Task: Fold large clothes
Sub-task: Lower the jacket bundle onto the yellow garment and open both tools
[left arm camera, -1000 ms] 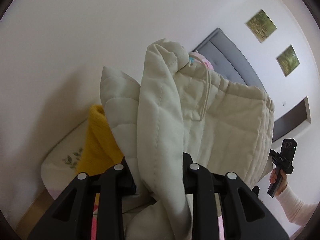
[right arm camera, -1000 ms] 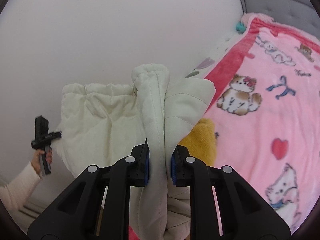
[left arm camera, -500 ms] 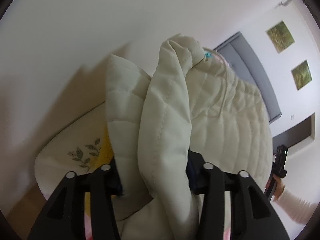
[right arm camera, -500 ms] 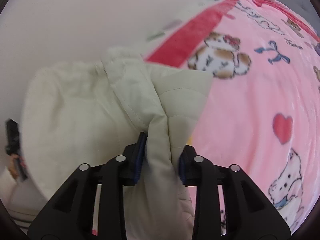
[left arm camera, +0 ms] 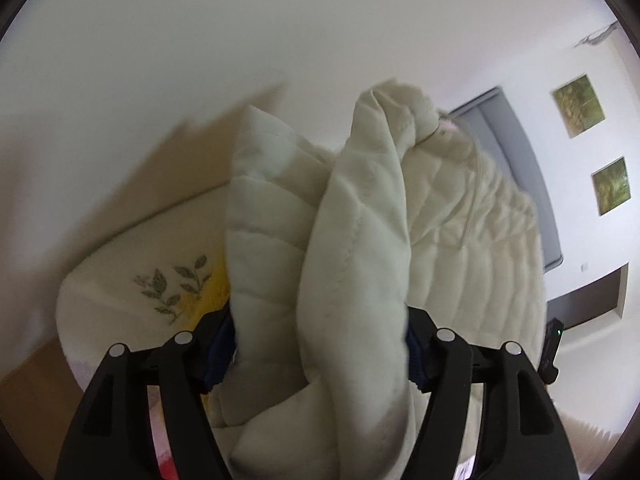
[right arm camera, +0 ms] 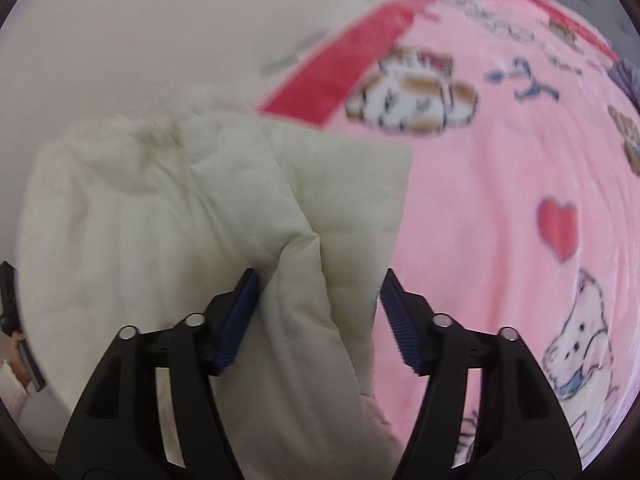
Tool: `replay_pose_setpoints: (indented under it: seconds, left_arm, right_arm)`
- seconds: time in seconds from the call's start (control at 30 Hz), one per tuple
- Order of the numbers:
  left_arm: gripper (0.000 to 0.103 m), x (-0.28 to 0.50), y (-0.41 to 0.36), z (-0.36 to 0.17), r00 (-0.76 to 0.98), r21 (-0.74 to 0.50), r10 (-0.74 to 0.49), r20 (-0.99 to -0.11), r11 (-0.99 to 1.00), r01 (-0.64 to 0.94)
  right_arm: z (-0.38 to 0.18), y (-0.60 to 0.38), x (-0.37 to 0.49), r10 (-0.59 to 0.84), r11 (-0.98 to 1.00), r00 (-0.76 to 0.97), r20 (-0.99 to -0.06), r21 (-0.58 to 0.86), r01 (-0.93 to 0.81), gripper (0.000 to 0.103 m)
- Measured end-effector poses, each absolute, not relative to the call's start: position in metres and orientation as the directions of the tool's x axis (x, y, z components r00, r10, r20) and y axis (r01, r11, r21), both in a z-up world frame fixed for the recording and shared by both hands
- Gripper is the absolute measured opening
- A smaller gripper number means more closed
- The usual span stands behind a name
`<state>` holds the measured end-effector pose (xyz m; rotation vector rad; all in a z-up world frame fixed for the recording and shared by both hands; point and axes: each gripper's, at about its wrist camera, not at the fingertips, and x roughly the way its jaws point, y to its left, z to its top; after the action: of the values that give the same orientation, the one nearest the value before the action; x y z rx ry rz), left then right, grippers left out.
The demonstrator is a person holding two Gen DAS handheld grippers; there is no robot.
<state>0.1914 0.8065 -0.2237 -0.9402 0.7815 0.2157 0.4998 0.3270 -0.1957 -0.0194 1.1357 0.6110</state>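
A cream quilted jacket lies bunched on the bed. In the left wrist view a thick fold of it stands up between the fingers of my left gripper, whose jaws are opening; the puffy fabric fills the gap and hides the pads' inner faces. In the right wrist view the jacket rests on a pink cartoon blanket. My right gripper is opening too, with a fold lying loosely between its blue pads; the right pad stands clear of the cloth.
A yellow garment peeks out beside a white leaf-print sheet at the bed's corner. A grey headboard and two framed pictures are on the far wall. White wall runs along the bed.
Both grippers came down with the jacket, which now rests on the bed. Their jaws went from pinched on the folds to spread wide, loosening the fabric.
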Motion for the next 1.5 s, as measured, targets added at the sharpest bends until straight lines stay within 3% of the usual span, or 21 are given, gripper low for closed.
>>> replay_pose_setpoints:
  seconds: [0.03, 0.1, 0.2, 0.27, 0.33, 0.37, 0.4, 0.47, 0.63, 0.73, 0.83, 0.9, 1.03, 1.07, 1.17, 1.27, 1.37, 1.43, 1.47, 1.5]
  left_arm:
    - [0.068, 0.187, 0.807, -0.217, 0.719, -0.649, -0.156, -0.677, 0.589, -0.482]
    - [0.068, 0.171, 0.808, -0.196, 0.751, -0.657, -0.124, -0.648, 0.589, -0.47]
    - [0.068, 0.138, 0.804, -0.156, 0.816, -0.654, -0.032, -0.577, 0.617, -0.438]
    - [0.079, 0.117, 0.801, -0.129, 0.831, -0.623, 0.074, -0.551, 0.627, -0.469]
    - [0.08, 0.104, 0.791, -0.097, 0.833, -0.587, 0.164, -0.528, 0.638, -0.498]
    - [0.082, 0.107, 0.783, -0.084, 0.822, -0.541, 0.195, -0.535, 0.668, -0.511]
    - [0.084, 0.122, 0.766, -0.067, 0.801, -0.446, 0.226, -0.555, 0.732, -0.515]
    - [0.098, 0.164, 0.737, -0.051, 0.754, -0.29, 0.244, -0.61, 0.817, -0.499]
    - [0.098, 0.258, 0.662, -0.053, 0.767, -0.081, 0.219, -0.603, 0.94, -0.332]
    - [0.098, 0.301, 0.643, -0.069, 0.752, -0.083, 0.172, -0.637, 0.954, -0.288]
    - [0.098, 0.323, 0.651, -0.101, 0.683, -0.168, 0.115, -0.721, 0.928, -0.334]
    - [0.098, 0.33, 0.664, -0.129, 0.632, -0.232, 0.072, -0.772, 0.893, -0.386]
    - [0.098, 0.326, 0.673, -0.174, 0.618, -0.271, 0.054, -0.785, 0.866, -0.421]
    - [0.099, 0.326, 0.672, -0.18, 0.605, -0.253, 0.06, -0.794, 0.872, -0.418]
    - [0.099, 0.333, 0.672, -0.186, 0.594, -0.256, 0.049, -0.803, 0.872, -0.418]
    - [0.099, 0.334, 0.671, -0.181, 0.59, -0.251, 0.05, -0.806, 0.874, -0.416]
    - [0.099, 0.336, 0.666, -0.173, 0.588, -0.228, 0.068, -0.806, 0.881, -0.414]
    - [0.099, 0.338, 0.662, -0.166, 0.596, -0.217, 0.088, -0.798, 0.881, -0.421]
    - [0.099, 0.334, 0.66, -0.162, 0.601, -0.22, 0.094, -0.794, 0.877, -0.426]
    - [0.099, 0.329, 0.659, -0.158, 0.599, -0.227, 0.095, -0.795, 0.869, -0.44]
  right_arm:
    - [-0.181, 0.321, 0.495, 0.477, 0.824, 0.306, -0.824, 0.298, -0.483, 0.071]
    - [-0.156, 0.311, 0.487, 0.504, 0.816, 0.367, -0.782, 0.292, -0.499, 0.088]
    - [-0.11, 0.297, 0.47, 0.52, 0.817, 0.477, -0.709, 0.25, -0.519, 0.092]
    - [-0.086, 0.301, 0.459, 0.542, 0.798, 0.504, -0.672, 0.223, -0.56, 0.092]
    - [-0.07, 0.314, 0.45, 0.585, 0.756, 0.495, -0.642, 0.211, -0.619, 0.084]
    - [-0.062, 0.333, 0.445, 0.613, 0.712, 0.462, -0.641, 0.196, -0.674, 0.065]
    - [-0.059, 0.348, 0.443, 0.625, 0.687, 0.439, -0.645, 0.188, -0.702, 0.052]
    - [-0.056, 0.38, 0.44, 0.639, 0.655, 0.418, -0.646, 0.172, -0.735, 0.046]
    - [-0.066, 0.46, 0.431, 0.64, 0.628, 0.423, -0.641, 0.118, -0.77, 0.031]
    - [-0.079, 0.486, 0.43, 0.625, 0.627, 0.401, -0.67, 0.124, -0.769, 0.024]
    - [-0.1, 0.496, 0.433, 0.569, 0.641, 0.385, -0.727, 0.099, -0.761, 0.02]
    - [-0.121, 0.497, 0.443, 0.509, 0.67, 0.364, -0.78, 0.094, -0.736, 0.011]
    - [-0.172, 0.489, 0.468, 0.502, 0.7, 0.156, -0.851, 0.294, -0.651, 0.005]
    - [-0.176, 0.49, 0.469, 0.49, 0.707, 0.166, -0.856, 0.279, -0.65, 0.0]
    - [-0.183, 0.497, 0.46, 0.454, 0.687, 0.225, -0.862, 0.179, -0.704, 0.0]
    - [-0.178, 0.497, 0.46, 0.451, 0.706, 0.237, -0.86, 0.181, -0.685, 0.0]
    - [-0.166, 0.494, 0.455, 0.468, 0.71, 0.229, -0.854, 0.208, -0.673, 0.006]
    - [-0.158, 0.489, 0.456, 0.497, 0.705, 0.212, -0.841, 0.249, -0.665, 0.036]
    - [-0.151, 0.485, 0.457, 0.512, 0.702, 0.213, -0.832, 0.262, -0.662, 0.073]
    - [-0.142, 0.481, 0.452, 0.524, 0.701, 0.23, -0.82, 0.262, -0.663, 0.096]
